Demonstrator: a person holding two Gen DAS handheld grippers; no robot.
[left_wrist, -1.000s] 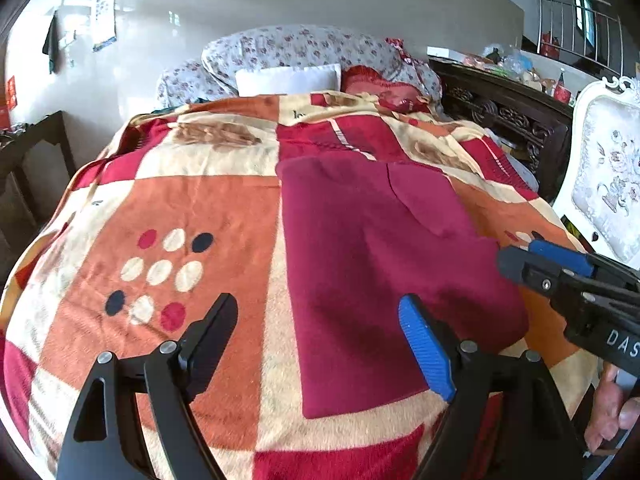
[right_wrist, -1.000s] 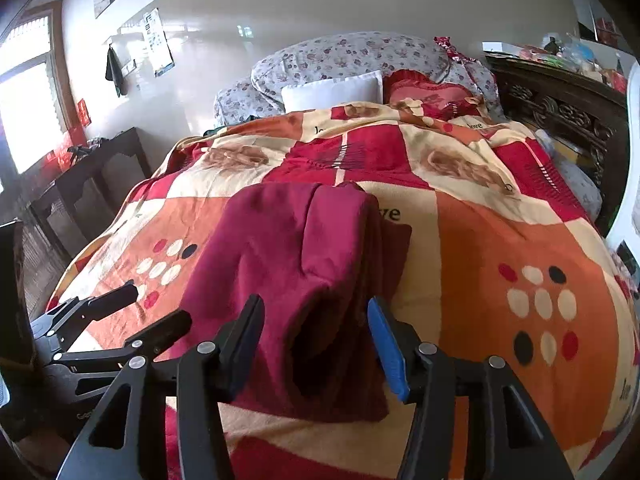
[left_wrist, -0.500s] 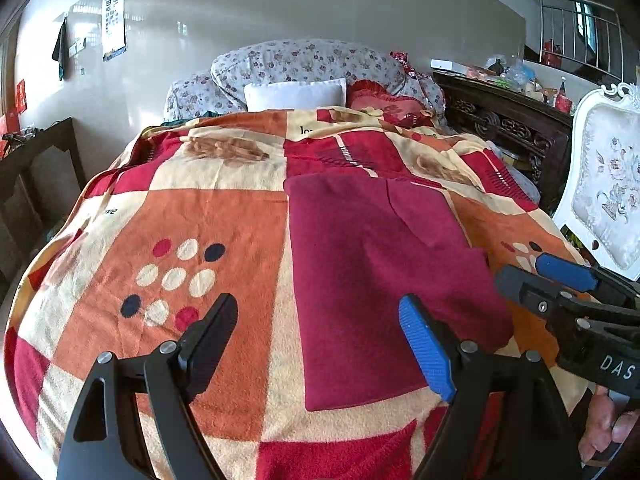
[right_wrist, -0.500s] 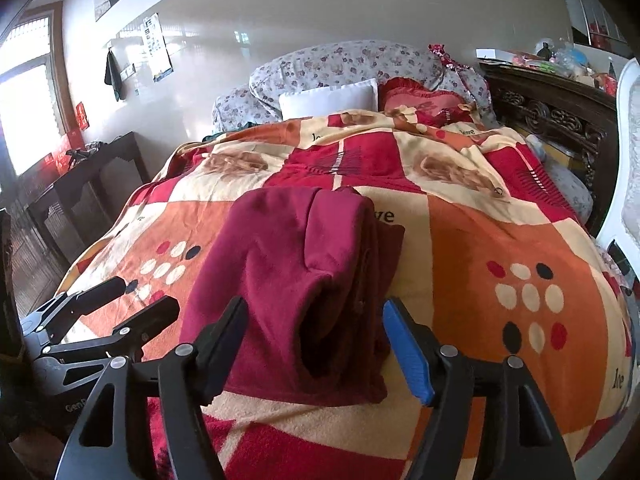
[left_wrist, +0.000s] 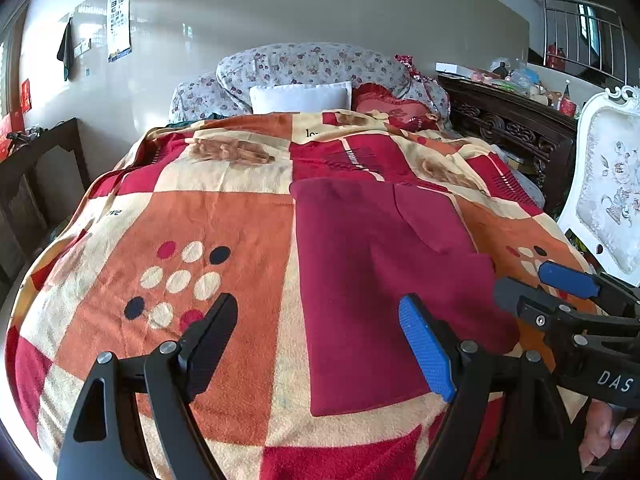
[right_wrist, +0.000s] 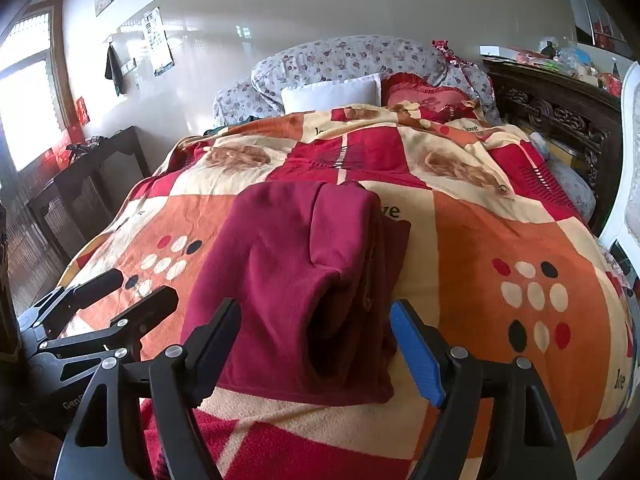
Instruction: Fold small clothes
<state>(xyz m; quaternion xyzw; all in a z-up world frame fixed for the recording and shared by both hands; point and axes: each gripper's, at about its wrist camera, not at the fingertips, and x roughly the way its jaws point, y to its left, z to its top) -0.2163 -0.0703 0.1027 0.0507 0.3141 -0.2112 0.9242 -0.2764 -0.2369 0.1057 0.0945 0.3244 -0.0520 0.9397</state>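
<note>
Both hand-held grippers, left (left_wrist: 320,344) and right (right_wrist: 316,344), gape wide and released, gripping nothing, poised just short of the folded maroon garment (right_wrist: 296,288) lying on the bed's patchwork blanket (left_wrist: 208,224).

Bedroom, pale glossy wall (left_wrist: 320,12). Bright window (right_wrist: 28,108) far left. Dark carved wooden cabinet (left_wrist: 516,132) right of bed (left_wrist: 224,216); white ornate chair (left_wrist: 608,184) nearer. Eye chart (left_wrist: 119,24) hung on wall.

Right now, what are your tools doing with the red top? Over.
Left tool open, empty. Right tool open, empty. Red top lies folded on the blanket, untouched. Nothing blocking it.
</note>
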